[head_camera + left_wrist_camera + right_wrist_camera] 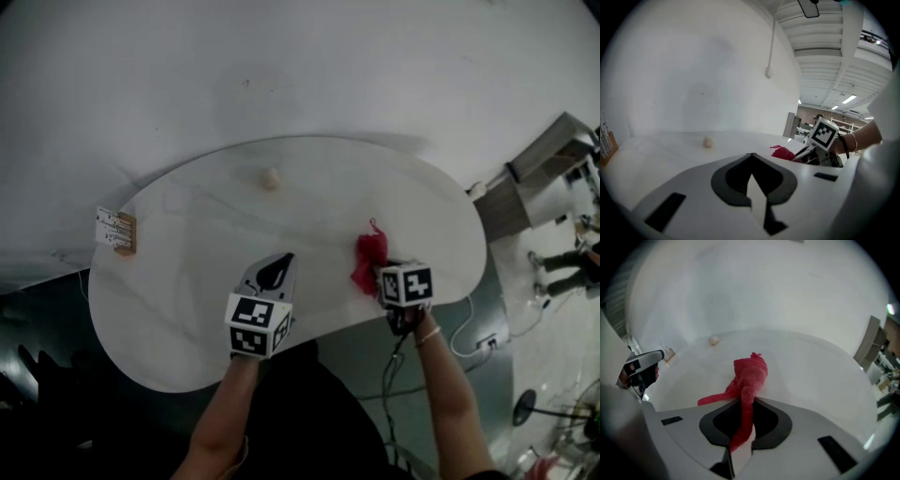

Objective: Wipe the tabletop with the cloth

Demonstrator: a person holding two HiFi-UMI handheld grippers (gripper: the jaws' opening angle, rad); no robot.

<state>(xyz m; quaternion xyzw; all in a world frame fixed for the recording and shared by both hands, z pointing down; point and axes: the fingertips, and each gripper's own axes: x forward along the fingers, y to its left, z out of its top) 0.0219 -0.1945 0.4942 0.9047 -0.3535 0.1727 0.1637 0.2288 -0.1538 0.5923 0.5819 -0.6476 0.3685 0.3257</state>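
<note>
The red cloth (369, 259) lies bunched on the white tabletop (187, 272) near its front right edge. My right gripper (377, 277) is shut on the cloth's near end. In the right gripper view the cloth (750, 376) runs up out of the closed jaws of the right gripper (744, 404) and rests on the table ahead. My left gripper (278, 260) hovers over the table's front middle, to the left of the cloth, jaws shut with nothing in them. In the left gripper view the cloth (783, 153) shows to the right, beyond the left gripper (752, 158).
A small beige ball (270, 176) sits near the table's far edge. A small wooden holder with white cards (117, 230) stands at the left edge. Cables and a grey cabinet (525, 192) are on the floor to the right.
</note>
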